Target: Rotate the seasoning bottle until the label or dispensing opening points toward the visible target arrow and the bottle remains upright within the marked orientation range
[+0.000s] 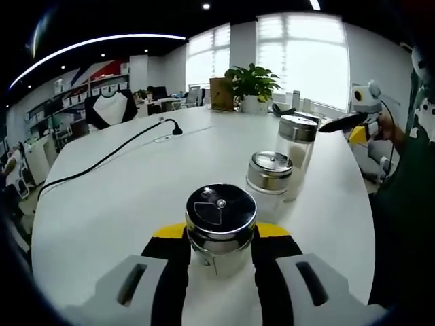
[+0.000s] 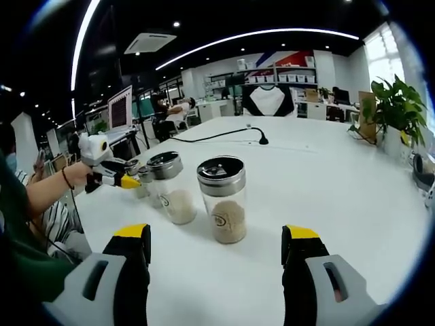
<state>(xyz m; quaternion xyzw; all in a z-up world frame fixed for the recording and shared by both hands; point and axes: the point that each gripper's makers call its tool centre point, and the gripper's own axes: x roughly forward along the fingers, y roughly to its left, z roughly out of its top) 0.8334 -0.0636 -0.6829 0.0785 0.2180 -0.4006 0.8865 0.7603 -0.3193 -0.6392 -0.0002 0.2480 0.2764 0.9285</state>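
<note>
The left claw (image 1: 221, 272) is clamped on the nearest bottle (image 1: 221, 227), upright on the white surface (image 1: 122, 204), so the turn seems barely begun (no arrow visible). Its steel lid is glossy over clear glass. Two more shakers (image 1: 270, 173) stand beyond. The right claw (image 2: 216, 255) hangs apart, empty.

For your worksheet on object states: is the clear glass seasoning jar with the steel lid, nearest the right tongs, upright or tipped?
Upright: the clear glass seasoning jar stands on its base on the white table, lid on top.
</note>
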